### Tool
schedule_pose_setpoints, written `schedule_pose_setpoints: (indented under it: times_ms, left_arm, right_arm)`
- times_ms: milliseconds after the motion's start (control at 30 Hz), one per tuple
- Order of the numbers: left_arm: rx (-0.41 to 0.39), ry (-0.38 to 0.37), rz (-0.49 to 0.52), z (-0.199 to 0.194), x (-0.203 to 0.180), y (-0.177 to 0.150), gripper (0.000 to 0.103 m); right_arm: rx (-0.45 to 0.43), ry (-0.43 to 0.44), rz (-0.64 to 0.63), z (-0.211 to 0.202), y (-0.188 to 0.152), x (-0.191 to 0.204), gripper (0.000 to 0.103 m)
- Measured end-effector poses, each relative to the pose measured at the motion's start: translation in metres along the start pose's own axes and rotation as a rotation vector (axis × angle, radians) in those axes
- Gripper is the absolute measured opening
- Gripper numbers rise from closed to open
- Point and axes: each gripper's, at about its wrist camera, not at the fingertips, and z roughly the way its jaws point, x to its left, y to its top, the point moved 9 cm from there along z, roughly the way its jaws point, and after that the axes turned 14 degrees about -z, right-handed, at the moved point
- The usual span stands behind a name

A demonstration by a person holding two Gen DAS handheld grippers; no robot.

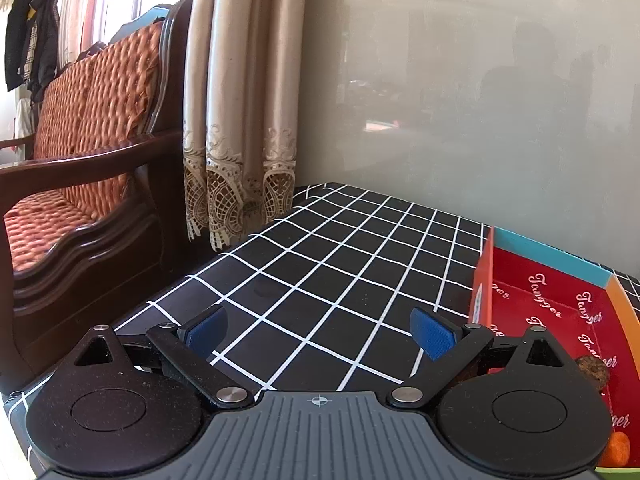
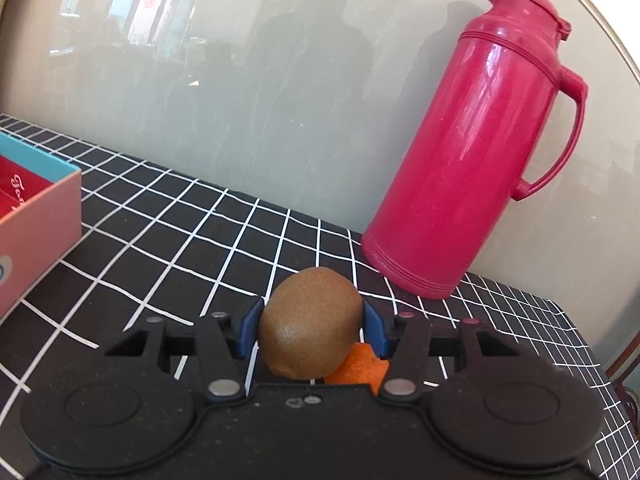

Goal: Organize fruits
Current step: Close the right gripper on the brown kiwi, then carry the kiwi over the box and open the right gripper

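Observation:
In the right wrist view a brown kiwi (image 2: 310,322) sits between the blue pads of my right gripper (image 2: 312,326), which is shut on it just above the checked cloth. An orange fruit (image 2: 358,370) lies right behind and below the kiwi, partly hidden. In the left wrist view my left gripper (image 1: 320,332) stands open with nothing between its fingers, over the cloth. To its right is the red box (image 1: 560,312) printed with script lettering; a brown fruit (image 1: 594,372) and an orange fruit (image 1: 618,448) show in it behind the gripper body.
A tall red thermos jug (image 2: 476,144) stands against the glossy wall at the right. The box's pink wall (image 2: 40,224) is at the left. A wooden bench with an orange cushion (image 1: 80,152) and a curtain (image 1: 240,120) lie past the table's left edge.

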Motion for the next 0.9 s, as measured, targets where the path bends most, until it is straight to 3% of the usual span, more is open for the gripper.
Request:
schedule_pose_setpoints:
  times_ms: [400, 900]
  left_arm:
    - [0.019, -0.029, 0.004, -0.010, -0.004, -0.009, 0.098]
    - [-0.001, 0.000, 0.011, -0.014, 0.019, -0.008, 0.098]
  right_arm:
    - [-0.077, 0.006, 0.001, -0.054, 0.014, 0.000, 0.051]
    - [-0.158, 0.120, -0.009, -0.109, 0.035, 0.061, 0.051]
